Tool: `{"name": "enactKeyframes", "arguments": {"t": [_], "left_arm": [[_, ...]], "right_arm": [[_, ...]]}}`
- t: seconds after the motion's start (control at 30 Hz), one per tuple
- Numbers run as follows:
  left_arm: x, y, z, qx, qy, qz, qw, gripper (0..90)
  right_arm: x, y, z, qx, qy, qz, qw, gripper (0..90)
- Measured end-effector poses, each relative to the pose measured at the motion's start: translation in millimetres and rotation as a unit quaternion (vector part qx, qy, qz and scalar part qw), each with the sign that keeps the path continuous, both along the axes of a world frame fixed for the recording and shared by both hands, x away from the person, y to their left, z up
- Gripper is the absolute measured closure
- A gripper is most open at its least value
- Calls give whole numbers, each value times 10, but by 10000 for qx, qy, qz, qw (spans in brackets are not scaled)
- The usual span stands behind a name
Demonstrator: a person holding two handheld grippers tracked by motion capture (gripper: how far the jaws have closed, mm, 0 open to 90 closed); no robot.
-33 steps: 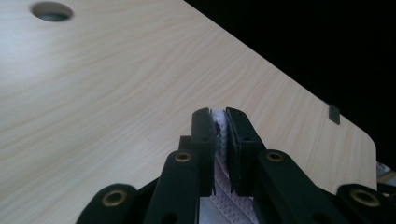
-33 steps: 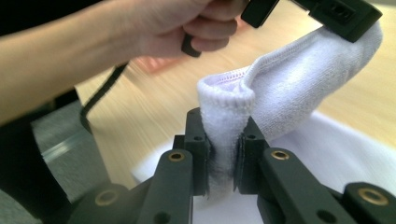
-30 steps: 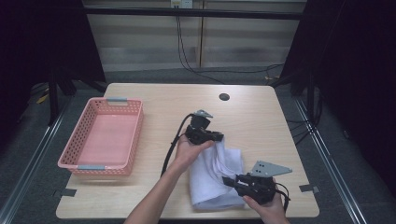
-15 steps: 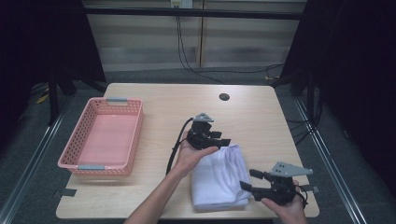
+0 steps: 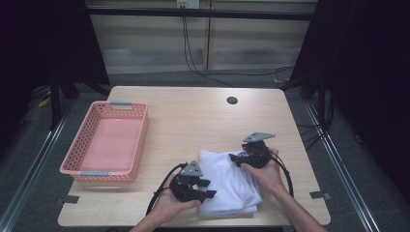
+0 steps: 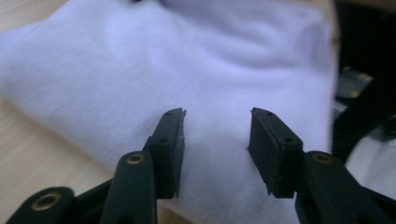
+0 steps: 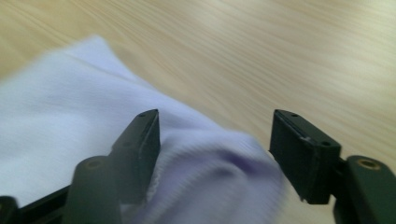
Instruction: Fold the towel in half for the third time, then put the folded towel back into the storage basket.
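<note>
A folded white cloth (image 5: pixel 228 186) lies on the wooden table (image 5: pixel 193 121) near its front edge. My left gripper (image 5: pixel 209 188) is at the cloth's left side, open, with its jaws pointing at the fabric. In the left gripper view the white cloth (image 6: pixel 196 70) spreads just beyond the open left gripper (image 6: pixel 215 128). My right gripper (image 5: pixel 237 157) is at the cloth's far right corner, also open. In the right gripper view a bunched corner of the cloth (image 7: pixel 196 172) lies between the jaws of the right gripper (image 7: pixel 215 126), which are spread wide and not closed on it.
A pink plastic basket (image 5: pixel 72 166) stands at the table's left side. A small dark round hole (image 5: pixel 232 100) sits near the far edge. Cables trail from both grippers over the front of the table. Bare wood (image 7: pixel 280 56) lies beyond the cloth.
The left gripper has moved from the cloth's far edge back to its near left side. The right gripper has gone from the near right corner up to the far right corner.
</note>
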State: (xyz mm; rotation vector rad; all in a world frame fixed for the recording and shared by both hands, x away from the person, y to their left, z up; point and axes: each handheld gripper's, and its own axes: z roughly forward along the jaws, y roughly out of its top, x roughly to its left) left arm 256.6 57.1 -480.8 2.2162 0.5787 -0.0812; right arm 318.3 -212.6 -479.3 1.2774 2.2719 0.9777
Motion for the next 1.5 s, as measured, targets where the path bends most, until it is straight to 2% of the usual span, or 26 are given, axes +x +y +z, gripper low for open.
{"name": "enactKeyframes", "arguments": {"t": [0.03, 0.07, 0.13, 0.17, 0.2, 0.27, 0.3, 0.33, 0.43, 0.5, 0.53, 0.63, 0.67, 0.73, 0.77, 0.83, 0.87, 0.9, 0.97, 1.03, 1.13, 1.2, 1.23, 1.3, 1.4, 1.5], "left_arm": [[7, -1, -33, -43, 36, 20, 10000, 556], [10, -1, -25, -34, 38, 18, 10000, 556], [17, -1, -14, 13, 37, 5, 10000, 550], [14, 0, -16, -53, 64, 64, 9999, 542], [-9, 5, 8, -66, 105, 60, 9999, 517], [-79, 30, 62, 72, 21, 36, 10000, 474], [-79, 30, 62, 72, 21, 36, 10000, 462], [-135, 98, 88, -43, 139, 28, 9999, 425], [-232, 247, 62, 25, 343, 97, 9994, 361], [-253, 275, 40, 14, 395, 100, 9992, 333], [-280, 317, -8, 76, 453, 88, 9989, 319], [-278, 317, -22, 120, 466, 36, 9988, 292], [-276, 302, -52, 165, 612, -10, 9980, 274], [-300, 272, -99, 319, 500, 29, 9982, 276], [-299, 266, -105, 272, 542, -68, 9981, 275], [-302, 216, -111, 336, 351, -38, 9988, 290], [-290, 200, -120, 233, 421, -87, 9988, 288], [-290, 200, -120, 233, 421, -87, 9988, 288], [-290, 169, -106, 372, 317, 3, 9988, 331], [-290, 156, -104, 403, 262, -80, 9988, 356], [-301, 139, -96, 530, 92, 32, 9985, 475], [-310, 125, -89, 580, 53, 4, 9983, 547], [-309, 118, -87, 632, -8, -69, 9980, 594], [-300, 121, -85, 654, 8, -96, 9978, 641], [-274, 133, -84, 619, 179, -95, 9979, 711], [-259, 134, -85, 604, 239, -124, 9978, 739]], "right_arm": [[-13, -54, -18, 24, 23, -47, 10000, 372], [-36, -141, -46, 77, 117, -54, 9999, 376], [-75, -237, -69, 116, 140, -95, 9998, 381], [-90, -276, -74, 143, 152, -99, 9997, 410], [-105, -298, -82, 11, 164, -83, 9998, 400], [-123, -353, -110, 113, 153, 97, 9998, 402], [-118, -368, -108, 145, 177, 107, 9997, 396], [-108, -375, -105, 194, 191, 133, 9995, 372], [-73, -377, -88, 500, 191, 319, 9981, 322], [-50, -363, -74, 640, 176, 404, 9970, 281], [-31, -348, -75, 701, 234, 475, 9961, 259], [-12, -330, -101, 726, 326, 519, 9955, 225], [6, -326, -151, 681, 455, 533, 9952, 184], [13, -327, -186, 725, 565, 605, 9939, 196], [14, -327, -191, 731, 620, 613, 9935, 197], [28, -328, -210, 783, 691, 667, 9923, 208], [36, -327, -222, 779, 713, 674, 9921, 207], [36, -326, -227, 795, 758, 688, 9916, 207], [27, -326, -227, 779, 764, 732, 9913, 207], [15, -324, -225, 787, 796, 790, 9906, 207], [-1, -319, -231, 795, 774, 848, 9902, 216], [-23, -305, -236, 765, 702, 912, 9904, 304], [-33, -293, -229, 783, 732, 999, 9892, 370], [-47, -281, -227, 826, 774, 1140, 9870, 465], [-50, -276, -227, 893, 863, 1218, 9848, 565], [-57, -270, -221, 961, 918, 1287, 9827, 661]]}}
